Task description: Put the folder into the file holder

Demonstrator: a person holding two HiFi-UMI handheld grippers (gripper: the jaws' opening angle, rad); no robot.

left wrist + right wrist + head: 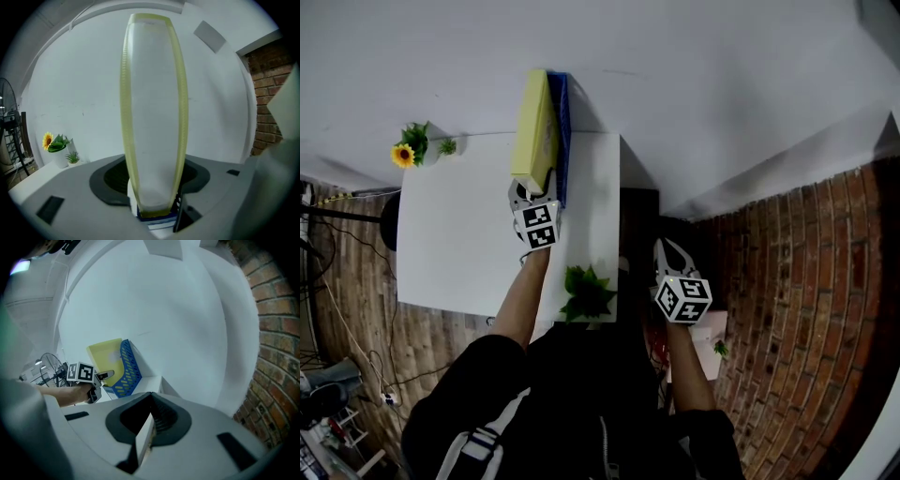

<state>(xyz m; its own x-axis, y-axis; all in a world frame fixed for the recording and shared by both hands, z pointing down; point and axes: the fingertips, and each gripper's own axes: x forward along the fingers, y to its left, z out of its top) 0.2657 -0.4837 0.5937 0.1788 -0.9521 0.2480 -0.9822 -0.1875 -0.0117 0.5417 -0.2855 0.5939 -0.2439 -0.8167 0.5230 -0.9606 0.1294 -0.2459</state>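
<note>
A thick yellow folder [536, 131] stands upright in the blue mesh file holder [563, 141] at the table's far edge, against the white wall. My left gripper [534, 192] is at the folder's near lower edge. In the left gripper view the folder [152, 117] rises between the jaws, which stand apart on either side of it without clamping it, so the left gripper [157, 206] is open. The right gripper view shows the folder [105, 355], the holder [127, 369] and the left gripper [105, 375] from the side. My right gripper [661, 246] hangs off the table's right side, shut and empty [146, 427].
The white table [469, 234] carries a potted sunflower [405, 155] and a small plant [447, 146] at its far left corner, and a leafy plant [586, 292] at its near right edge. A brick wall [787, 281] runs on the right. A fan [7, 136] stands left.
</note>
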